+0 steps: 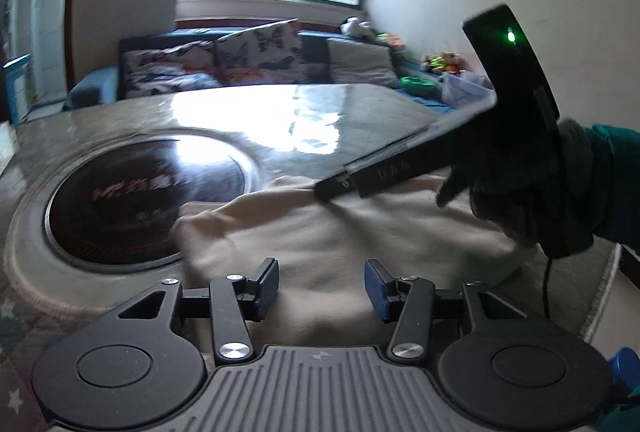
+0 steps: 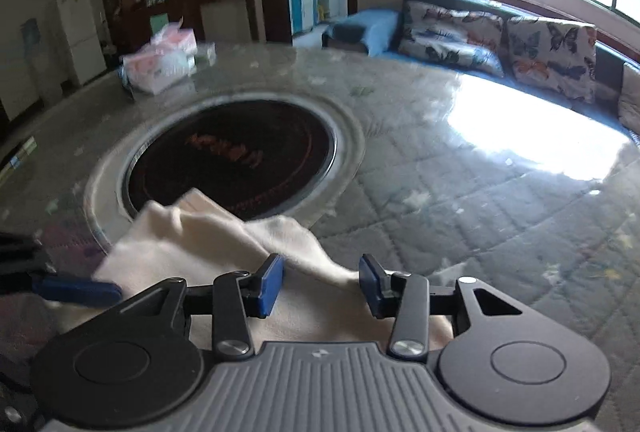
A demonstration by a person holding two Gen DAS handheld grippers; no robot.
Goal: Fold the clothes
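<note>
A cream garment point(image 1: 344, 236) lies bunched on the glass-topped table, beside the round black cooktop. In the left wrist view my left gripper point(image 1: 322, 290) hovers over the cloth's near side, open, with nothing between its blue pads. The other gripper's body point(image 1: 516, 127) shows at the right, held by a gloved hand point(image 1: 520, 191) above the cloth. In the right wrist view my right gripper point(image 2: 322, 286) is open over the cream garment point(image 2: 200, 240), whose folds rise ahead of it. The left gripper's blue fingertip point(image 2: 76, 290) shows at the left edge.
A round black cooktop point(image 2: 232, 159) is set into the table point(image 2: 460, 199). Pink-and-white packets point(image 2: 160, 59) sit at the far side. A sofa with butterfly cushions point(image 2: 500, 39) runs under the window. A cable point(image 1: 546, 288) hangs from the right gripper.
</note>
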